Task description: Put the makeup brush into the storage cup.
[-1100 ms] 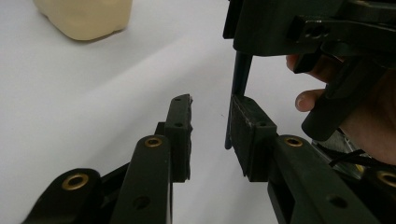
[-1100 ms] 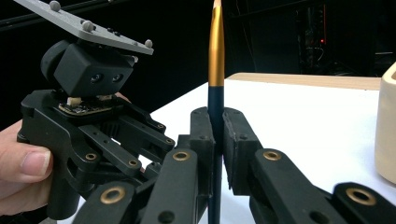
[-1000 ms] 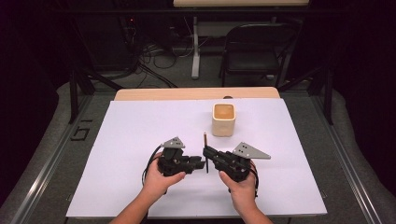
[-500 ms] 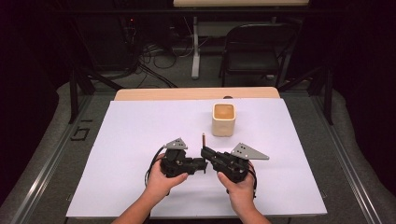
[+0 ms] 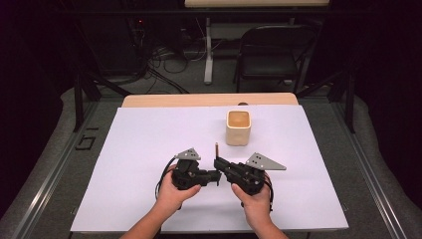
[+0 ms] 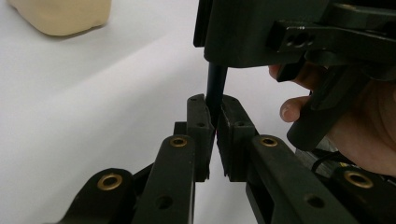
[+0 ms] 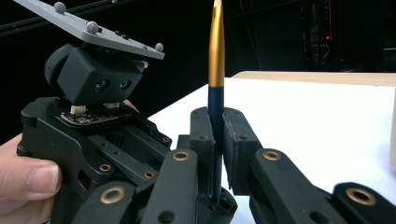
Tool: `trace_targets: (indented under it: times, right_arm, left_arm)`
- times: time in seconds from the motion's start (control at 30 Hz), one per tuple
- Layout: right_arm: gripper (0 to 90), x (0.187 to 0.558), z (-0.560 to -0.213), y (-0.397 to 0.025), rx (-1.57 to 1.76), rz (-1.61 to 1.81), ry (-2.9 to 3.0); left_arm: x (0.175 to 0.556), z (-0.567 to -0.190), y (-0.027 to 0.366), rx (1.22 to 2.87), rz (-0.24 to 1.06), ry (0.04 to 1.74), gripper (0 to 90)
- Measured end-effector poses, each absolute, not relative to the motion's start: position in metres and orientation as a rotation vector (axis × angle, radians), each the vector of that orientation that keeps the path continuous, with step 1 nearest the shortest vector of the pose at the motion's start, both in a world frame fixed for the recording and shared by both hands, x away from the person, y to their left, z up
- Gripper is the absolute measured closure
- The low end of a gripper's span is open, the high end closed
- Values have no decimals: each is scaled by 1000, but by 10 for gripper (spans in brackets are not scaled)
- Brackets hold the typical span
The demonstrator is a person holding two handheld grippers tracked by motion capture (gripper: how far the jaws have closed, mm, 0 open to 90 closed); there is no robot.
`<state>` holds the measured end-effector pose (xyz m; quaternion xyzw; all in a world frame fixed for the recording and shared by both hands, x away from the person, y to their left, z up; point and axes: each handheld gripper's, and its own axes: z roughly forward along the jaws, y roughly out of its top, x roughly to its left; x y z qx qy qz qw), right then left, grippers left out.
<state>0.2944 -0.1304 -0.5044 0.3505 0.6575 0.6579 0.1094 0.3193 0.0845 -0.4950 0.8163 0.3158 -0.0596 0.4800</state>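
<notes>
my right tool (image 7: 215, 140) is clenched on the pen (image 7: 215, 70), jaws pinching its dark lower barrel while the gold upper part stands straight up out of the grip. in the high view the pen (image 5: 216, 150) pokes up just ahead of where my two tools meet, near the middle of the white surface (image 5: 149, 134), with the cream cup (image 5: 238, 127) a little beyond it and to the right.

my left tool (image 6: 213, 135) comes in from the other side, and its jaws sit either side of the same dark barrel (image 6: 215, 88), right under the body of the right tool. they look closed onto it, though a slim gap shows lower down between the pads, so i call it a light pinch at best.

my read on the pen: light, stiff, thin and round, with a smooth, glossy finish, so it could roll or slide in flat pads. the dark barrel is the place to hold, low and square across the pads. i'd stay off the gold section, which tapers and looks slicker. nothing fragile here, but with two tools on one thin stick, any twist between my hands could lever it out of a grip.
</notes>
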Motion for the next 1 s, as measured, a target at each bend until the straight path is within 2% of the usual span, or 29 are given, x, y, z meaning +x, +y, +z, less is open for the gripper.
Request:
trace_targets:
  times: [0.53, 0.67, 1.0]
  right_arm:
    - [831, 295, -504, -130, 1026, 1931, 1945]
    - [752, 296, -503, -131, 1036, 1955, 1936]
    - [662, 292, -493, -131, 988, 1899, 1960]
  left_arm:
    - [318, -494, 85, 2005, -120, 757, 844]
    - [318, -492, 87, 2013, -99, 756, 845]
    - [316, -490, 87, 2071, 15, 737, 846]
